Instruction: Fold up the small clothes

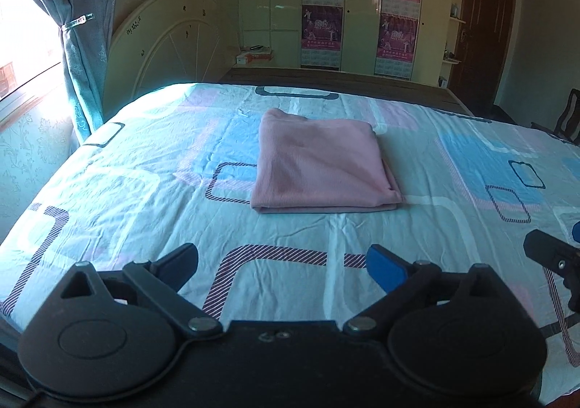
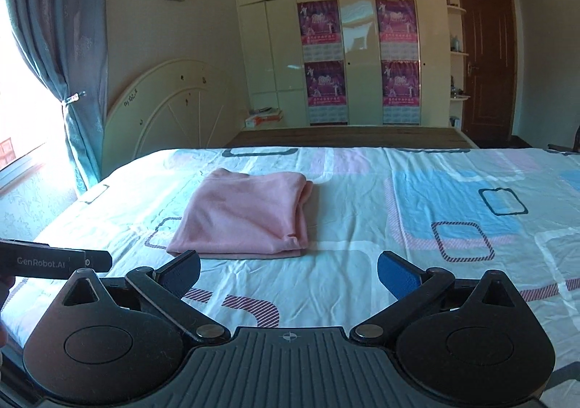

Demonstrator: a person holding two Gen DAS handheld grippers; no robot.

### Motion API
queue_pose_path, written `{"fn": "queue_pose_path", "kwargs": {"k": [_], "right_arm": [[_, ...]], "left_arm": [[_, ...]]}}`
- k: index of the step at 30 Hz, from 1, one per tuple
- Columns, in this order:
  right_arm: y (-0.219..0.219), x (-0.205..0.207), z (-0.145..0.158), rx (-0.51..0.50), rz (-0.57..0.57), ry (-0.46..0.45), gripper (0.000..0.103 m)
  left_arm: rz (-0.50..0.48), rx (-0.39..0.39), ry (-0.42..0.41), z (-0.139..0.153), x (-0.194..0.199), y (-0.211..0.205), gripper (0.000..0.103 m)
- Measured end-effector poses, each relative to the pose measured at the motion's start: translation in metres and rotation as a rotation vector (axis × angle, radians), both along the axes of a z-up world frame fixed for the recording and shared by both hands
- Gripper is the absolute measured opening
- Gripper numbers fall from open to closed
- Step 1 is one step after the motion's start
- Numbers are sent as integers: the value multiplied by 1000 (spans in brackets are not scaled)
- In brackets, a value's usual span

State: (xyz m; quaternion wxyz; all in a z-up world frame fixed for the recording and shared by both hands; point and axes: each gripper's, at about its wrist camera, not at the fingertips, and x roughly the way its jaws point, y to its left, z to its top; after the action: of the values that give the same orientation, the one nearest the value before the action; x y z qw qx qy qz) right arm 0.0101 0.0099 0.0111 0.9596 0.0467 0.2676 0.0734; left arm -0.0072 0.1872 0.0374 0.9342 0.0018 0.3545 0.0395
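Bedroom, patterned bedsheet [image 1: 145, 190] with curtain [image 1: 83, 45] at left; folded pink garment [image 1: 322, 165] lies flat mid-bed, ahead of both tools, touching neither. Left gripper [image 1: 281, 263] spread wide, empty, garment dead ahead; right gripper [image 2: 288, 268] likewise, garment ahead-left; fold looks done.

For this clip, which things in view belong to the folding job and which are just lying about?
Part of the job:
- folded pink knit garment
- left gripper, open, empty
- right gripper, open, empty
- patterned bedsheet it lies on

Just lying about:
- orange-and-white boxes by the wardrobe
- purple calendar posters
- teal curtain
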Motion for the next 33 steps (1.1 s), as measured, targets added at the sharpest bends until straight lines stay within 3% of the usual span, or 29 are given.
{"fn": "queue_pose_path", "kwargs": {"k": [6,14,33], "right_arm": [[-4,-40,17,0,15,-50,103],[-5,-63,28,20,22,-83,103],[-5,-72,29,24,31,-89,103]], "left_arm": [[14,0,-29,15,-44,-4,102],[37,3,-57,27,-74,-4,102],[33,30,-74,28,-86,-8,102]]}}
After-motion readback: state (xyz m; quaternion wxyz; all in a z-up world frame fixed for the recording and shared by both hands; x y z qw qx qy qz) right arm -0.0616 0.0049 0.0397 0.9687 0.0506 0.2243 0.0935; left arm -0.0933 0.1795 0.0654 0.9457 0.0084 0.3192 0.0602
